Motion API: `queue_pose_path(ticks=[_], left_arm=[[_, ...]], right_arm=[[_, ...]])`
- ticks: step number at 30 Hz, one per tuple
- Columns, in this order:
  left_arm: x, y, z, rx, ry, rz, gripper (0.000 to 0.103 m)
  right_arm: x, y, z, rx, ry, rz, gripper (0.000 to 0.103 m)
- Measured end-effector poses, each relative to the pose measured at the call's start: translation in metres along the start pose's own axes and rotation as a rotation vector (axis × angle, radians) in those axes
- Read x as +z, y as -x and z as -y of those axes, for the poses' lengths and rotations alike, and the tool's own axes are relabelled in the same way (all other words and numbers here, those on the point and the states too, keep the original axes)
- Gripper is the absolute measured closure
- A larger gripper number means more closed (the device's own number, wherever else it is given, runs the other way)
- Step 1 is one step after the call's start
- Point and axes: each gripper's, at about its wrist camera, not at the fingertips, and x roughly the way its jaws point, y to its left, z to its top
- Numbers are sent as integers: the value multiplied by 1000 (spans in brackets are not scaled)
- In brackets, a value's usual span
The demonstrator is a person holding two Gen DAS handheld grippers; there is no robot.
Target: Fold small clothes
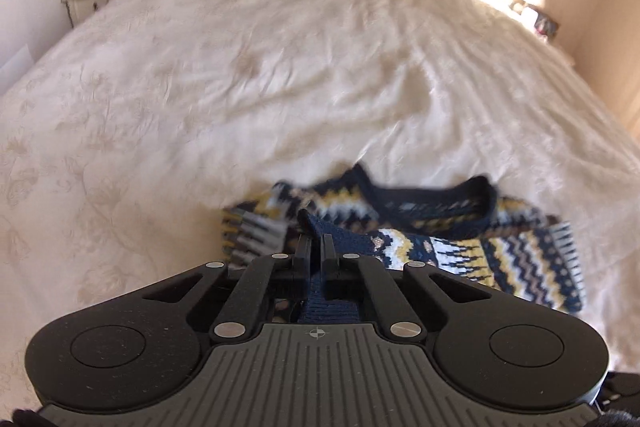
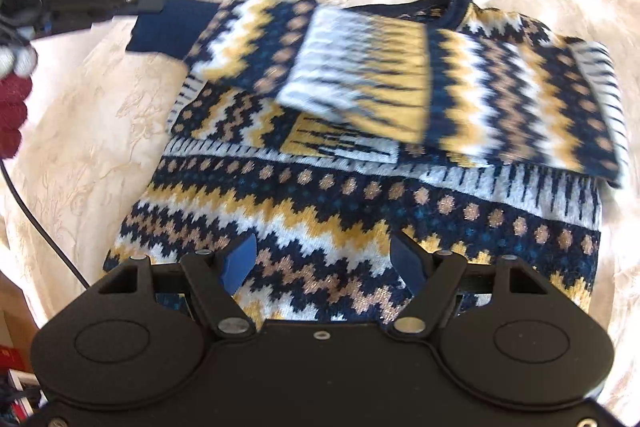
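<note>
Much of the left wrist view is softened by blur, and the lower part of the navy, mustard and white patterned knitted sweater is hidden there behind the black body of the left gripper. In the right wrist view the raised sleeve and the folded upper part of the sweater are smeared, so the fine pattern cannot be read. The sweater's hem is cut off below by the right gripper.

No containers are seen; the sweater is spread on the cream embroidered bedspread of the bed, low and right of centre in the left wrist view and filling the middle of the right wrist view.

The left gripper is seen at the upper left of the right wrist view, its jaws pressed together on the plain navy ribbed cuff of one sleeve, which is held above the bedspread. A hand in a dark red glove is partly visible at the left edge. The right gripper is pointed down over the sweater's lower body, its blue-padded jaws held wide apart with nothing gripped.
</note>
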Motion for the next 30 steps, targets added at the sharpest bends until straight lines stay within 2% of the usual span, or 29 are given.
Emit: queue_pose_path(ticks=[6, 9, 12, 14, 15, 16, 19, 22, 30], left_arm=[[-22, -47, -5, 73, -16, -129, 98], [-33, -57, -11, 66, 14, -173, 95], [-40, -61, -16, 28, 52, -202, 63], [-42, -57, -16, 9, 55, -198, 58], [-42, -54, -14, 11, 48, -198, 53], [-42, -52, -12, 13, 42, -201, 43], [-42, -38, -4, 18, 35, -176, 28], [-42, -23, 8, 30, 20, -142, 23], [-50, -10, 52, 22, -9, -122, 19]], right_arm=[[4, 1, 5, -31, -12, 3, 27], [2, 0, 10, -60, -32, -13, 26], [-3, 0, 17, -83, -61, -30, 22], [-6, 1, 21, -92, -79, -30, 21], [-8, 2, 22, -97, -85, -27, 19], [-9, 3, 23, -101, -90, -25, 15], [-14, 8, 26, -102, -104, -8, 9], [-17, 13, 27, -107, -107, 17, 0], [-13, 27, 41, -71, -76, 35, 0]])
